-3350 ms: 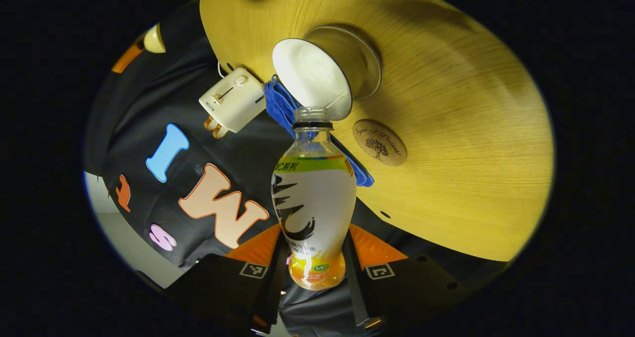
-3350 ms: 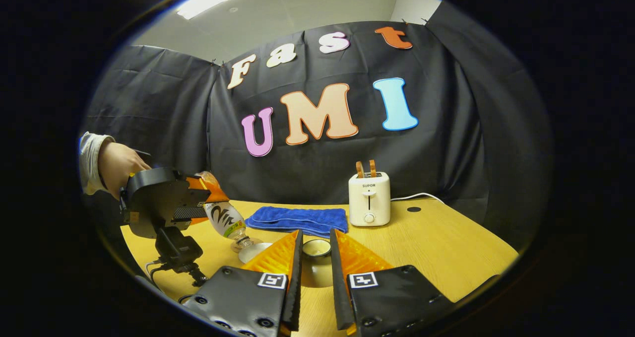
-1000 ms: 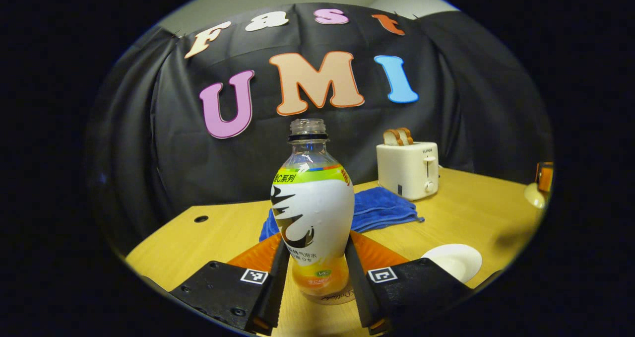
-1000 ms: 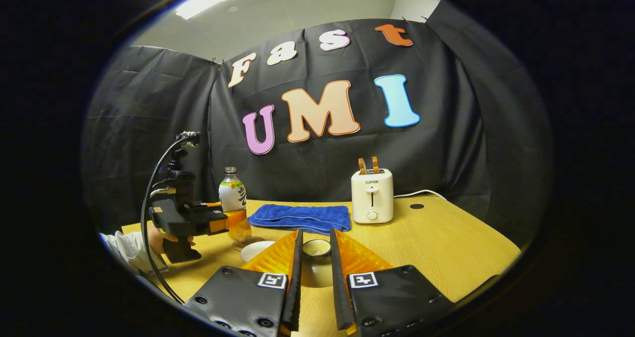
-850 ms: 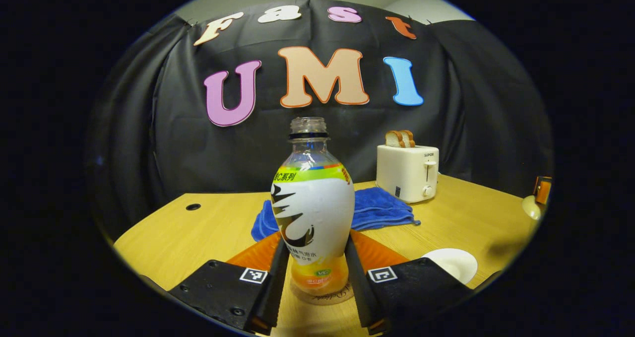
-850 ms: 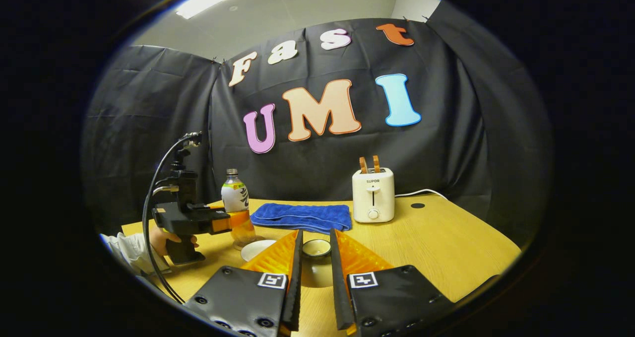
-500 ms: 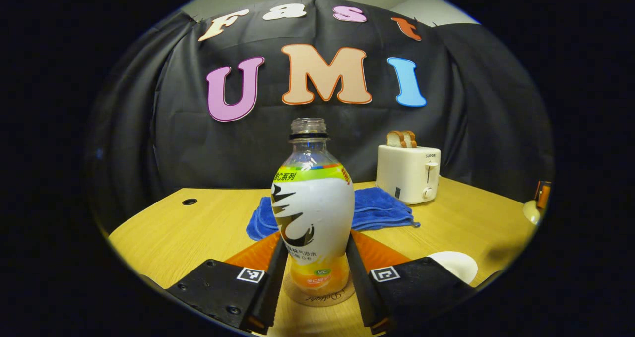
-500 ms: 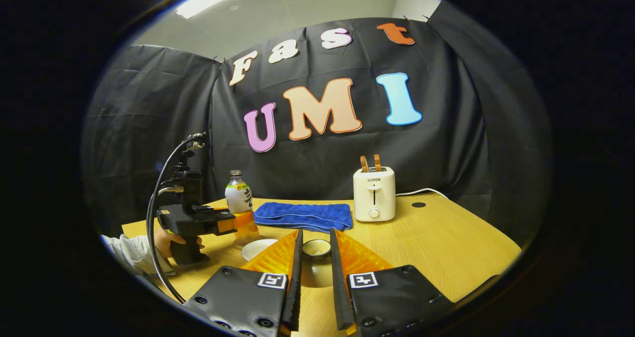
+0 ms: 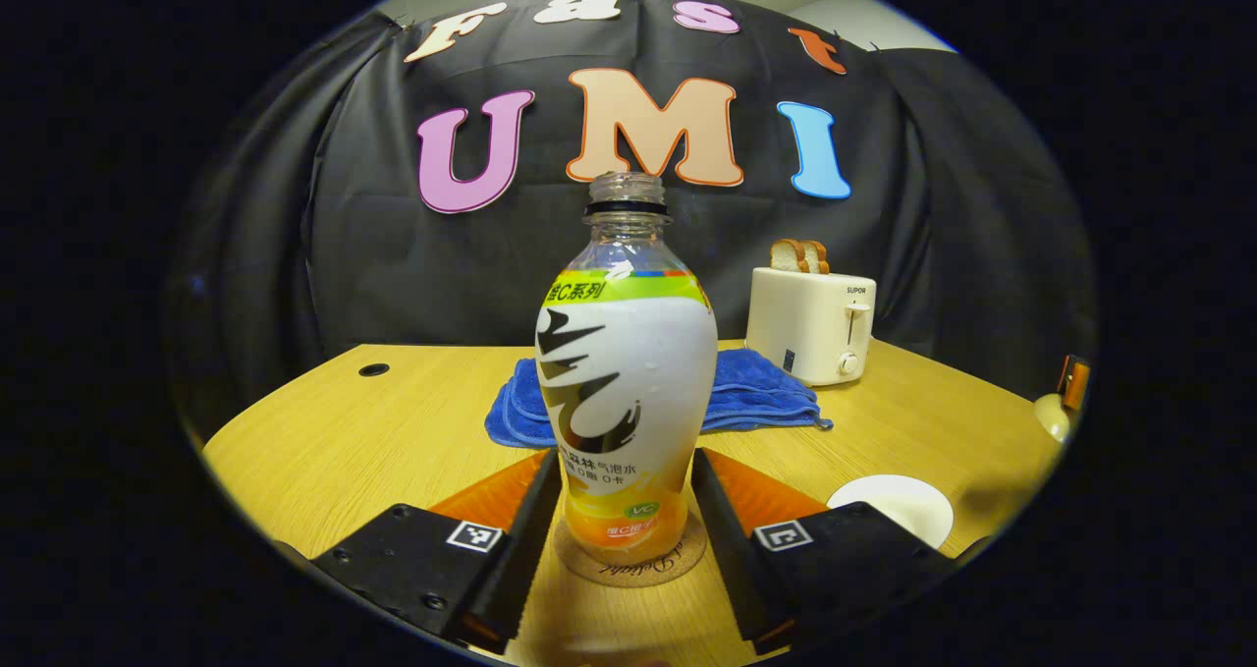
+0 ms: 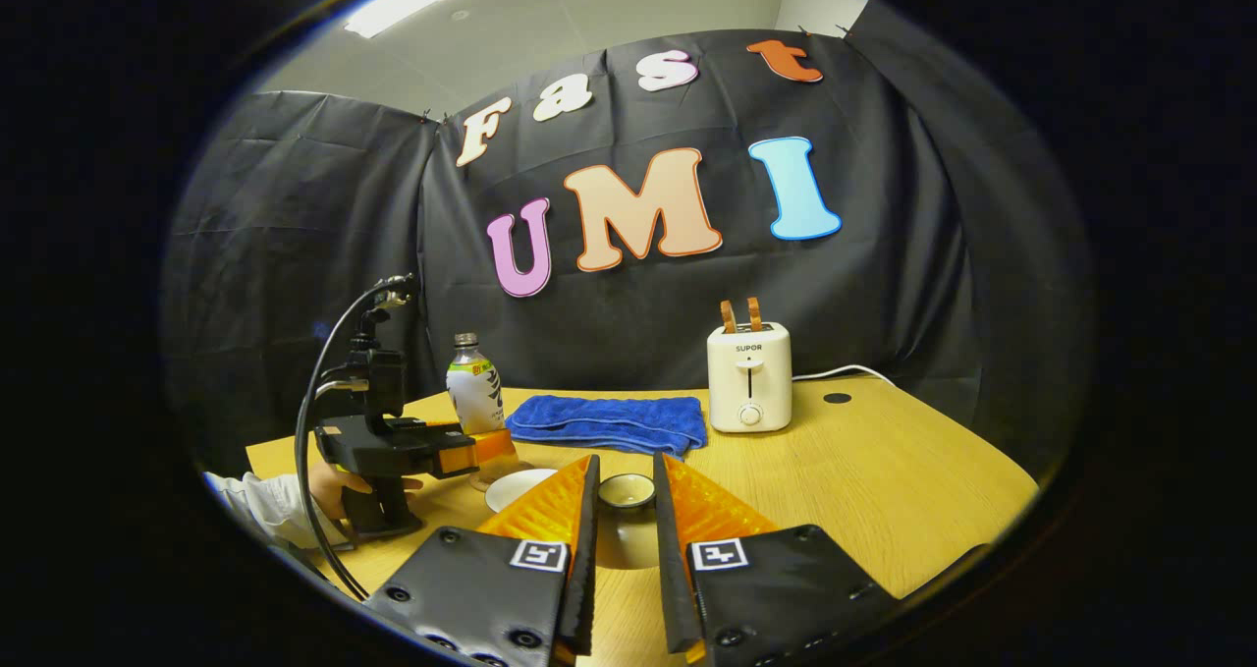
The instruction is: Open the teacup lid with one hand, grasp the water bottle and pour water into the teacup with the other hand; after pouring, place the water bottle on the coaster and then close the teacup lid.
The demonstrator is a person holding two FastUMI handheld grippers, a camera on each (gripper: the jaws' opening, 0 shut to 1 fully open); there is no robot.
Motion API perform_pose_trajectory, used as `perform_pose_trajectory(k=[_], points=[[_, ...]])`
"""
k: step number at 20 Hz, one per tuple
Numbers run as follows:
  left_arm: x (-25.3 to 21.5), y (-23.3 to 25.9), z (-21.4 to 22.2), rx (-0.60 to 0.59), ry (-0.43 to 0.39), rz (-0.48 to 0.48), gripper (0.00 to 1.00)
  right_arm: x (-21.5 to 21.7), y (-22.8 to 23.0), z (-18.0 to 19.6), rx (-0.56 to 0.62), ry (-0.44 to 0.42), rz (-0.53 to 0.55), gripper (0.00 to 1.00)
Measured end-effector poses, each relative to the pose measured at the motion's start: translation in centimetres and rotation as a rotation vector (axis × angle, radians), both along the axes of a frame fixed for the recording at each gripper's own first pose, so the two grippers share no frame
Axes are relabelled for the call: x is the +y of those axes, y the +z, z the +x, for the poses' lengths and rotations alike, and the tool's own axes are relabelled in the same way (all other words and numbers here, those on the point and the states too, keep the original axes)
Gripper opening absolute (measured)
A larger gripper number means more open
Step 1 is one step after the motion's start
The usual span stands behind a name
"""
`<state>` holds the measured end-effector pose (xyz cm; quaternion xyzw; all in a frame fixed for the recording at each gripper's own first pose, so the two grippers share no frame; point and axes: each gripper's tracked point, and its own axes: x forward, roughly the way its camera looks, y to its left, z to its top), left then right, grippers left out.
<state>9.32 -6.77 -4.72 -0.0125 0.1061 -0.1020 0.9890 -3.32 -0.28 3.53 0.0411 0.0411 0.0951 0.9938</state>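
Left gripper [image 9: 626, 510] jaws now spread, off the water bottle [image 9: 626, 382], which stands uncapped on the coaster [image 9: 628, 561]; half a second ago they gripped it. Right gripper [image 10: 625, 510] clenched on the teacup lid [image 10: 627, 491]. White teacup [image 9: 891, 505] sits open just right of the coaster, contents indiscernible.

Water bottle [image 9: 626, 372] upright on coaster [image 9: 628, 561]
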Motion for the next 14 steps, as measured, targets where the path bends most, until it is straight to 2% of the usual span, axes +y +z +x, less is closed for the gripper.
perform_pose_trajectory(k=[1,3,9,14], points=[[0.2,0.2,-0.2,-0.005,0.003,0.007,0.90,0.2,-0.1,0.0,0.001,0.004,0.000,0.31],[0.2,0.2,-0.7,-0.012,0.004,0.015,0.98,1.0,-0.3,0.0,0.004,0.019,0.004,0.31],[1.0,1.9,-4.6,-0.075,0.005,-0.008,0.97,3.4,-0.5,0.8,-0.016,0.066,0.010,0.31],[3.5,4.7,-7.7,-0.167,0.064,0.011,0.97,6.3,-1.4,2.6,0.000,0.111,0.030,0.32]])
